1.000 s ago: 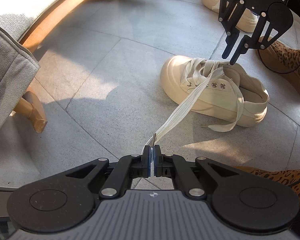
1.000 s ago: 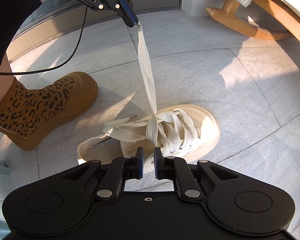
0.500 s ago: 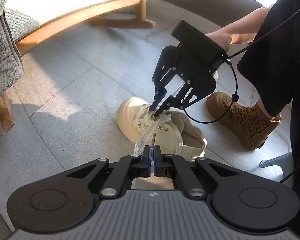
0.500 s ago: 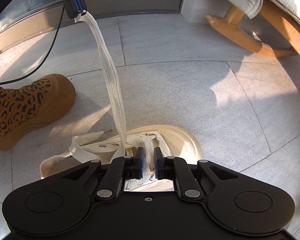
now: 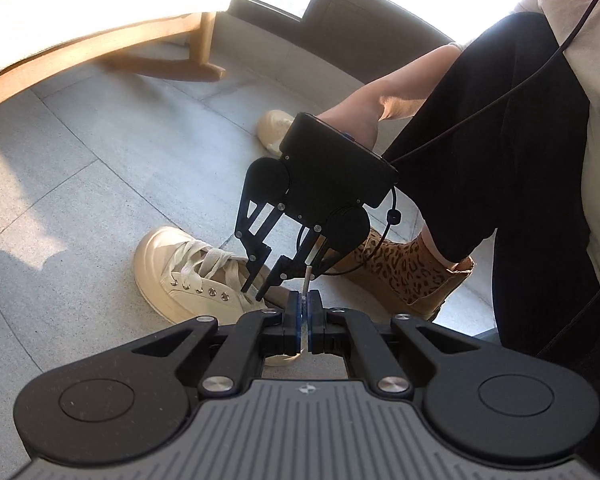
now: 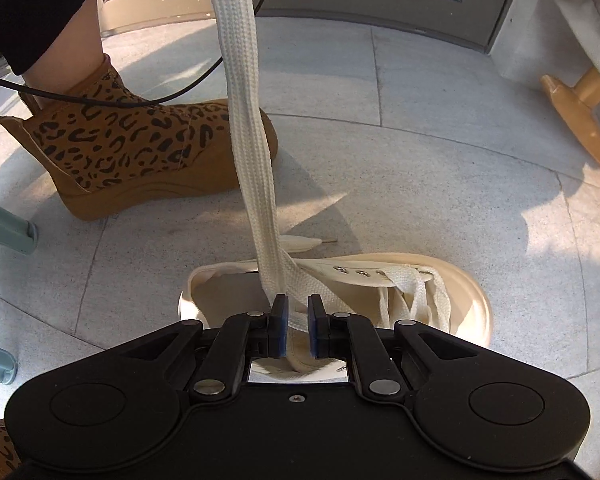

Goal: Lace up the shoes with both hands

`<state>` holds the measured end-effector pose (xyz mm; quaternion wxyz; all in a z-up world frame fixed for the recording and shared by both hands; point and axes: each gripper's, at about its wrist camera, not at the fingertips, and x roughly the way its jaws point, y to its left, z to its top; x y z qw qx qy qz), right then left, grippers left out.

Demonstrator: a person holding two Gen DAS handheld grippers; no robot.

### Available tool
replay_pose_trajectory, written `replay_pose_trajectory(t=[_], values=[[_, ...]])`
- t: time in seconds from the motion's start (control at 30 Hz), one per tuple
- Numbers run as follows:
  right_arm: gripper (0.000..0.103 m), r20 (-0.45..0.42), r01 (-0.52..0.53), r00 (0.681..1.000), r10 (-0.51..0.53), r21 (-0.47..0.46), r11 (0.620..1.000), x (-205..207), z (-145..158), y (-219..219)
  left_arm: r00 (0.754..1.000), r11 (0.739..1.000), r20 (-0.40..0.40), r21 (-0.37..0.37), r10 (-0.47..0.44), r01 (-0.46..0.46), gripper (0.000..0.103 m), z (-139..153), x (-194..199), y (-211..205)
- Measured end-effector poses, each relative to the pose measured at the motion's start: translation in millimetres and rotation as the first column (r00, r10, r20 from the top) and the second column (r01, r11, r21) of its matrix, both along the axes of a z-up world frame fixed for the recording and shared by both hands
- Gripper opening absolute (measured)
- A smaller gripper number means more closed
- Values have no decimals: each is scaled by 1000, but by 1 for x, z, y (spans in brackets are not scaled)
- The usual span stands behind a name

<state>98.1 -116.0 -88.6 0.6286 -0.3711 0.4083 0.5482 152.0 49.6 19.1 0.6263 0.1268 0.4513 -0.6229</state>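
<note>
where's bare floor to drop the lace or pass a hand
Bare tiles lie ahead of the cream shoe's toe, toward the wooden rocker. It is crowded on the heel side: the leopard boot, the taut lace and a cable.

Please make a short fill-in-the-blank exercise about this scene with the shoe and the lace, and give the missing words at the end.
1. The left tool is shut on the tip of the cream ____.
2. The cream sneaker stands on the grey ____.
3. The boot beside the sneaker has a ____ pattern.
4. The right tool has its jaws slightly ____, above the sneaker's opening.

Missing words: shoelace; floor; leopard; apart
</note>
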Motion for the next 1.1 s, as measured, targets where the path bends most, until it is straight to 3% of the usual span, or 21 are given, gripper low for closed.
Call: replay_pose_trajectory(t=[0.13,0.3,0.33,0.37,0.4,0.6,0.7,0.8,0.87,1.1], values=[[34,86,-12,996,13,-22,1000,-4,-5,3,1000,1000,-13,5,-2,2,1,-2,-1,3],[34,93,-42,995,46,-49,998,1,-14,10,1000,1000,-13,21,4,-4,1,-6,-2,3],[26,86,-30,996,35,-52,998,4,-16,11,1000,1000,-13,22,4,-3,1,-7,-3,3],[6,72,-15,997,19,-54,998,7,-18,12,1000,1000,-12,24,3,-3,2,-8,-3,4],[1,58,-5,998,8,-57,998,10,-19,12,1000,1000,-11,25,4,-4,2,-9,-3,4],[1,10,33,999,-33,-17,999,12,-2,0,1000,999,-7,34,16,-16,2,-11,-5,4],[1,19,122,992,-122,30,992,22,13,-13,1000,999,-8,35,14,-14,2,-12,-5,2],[1,39,256,965,-260,83,963,41,21,-22,1000,999,-5,46,7,-6,2,-14,-5,0],[1,40,348,936,-351,70,935,56,17,-24,1000,999,-7,49,0,0,2,-15,-5,-1],[2,103,475,876,-471,-15,880,73,3,-28,1000,998,2,71,-3,3,2,-21,-4,0]])
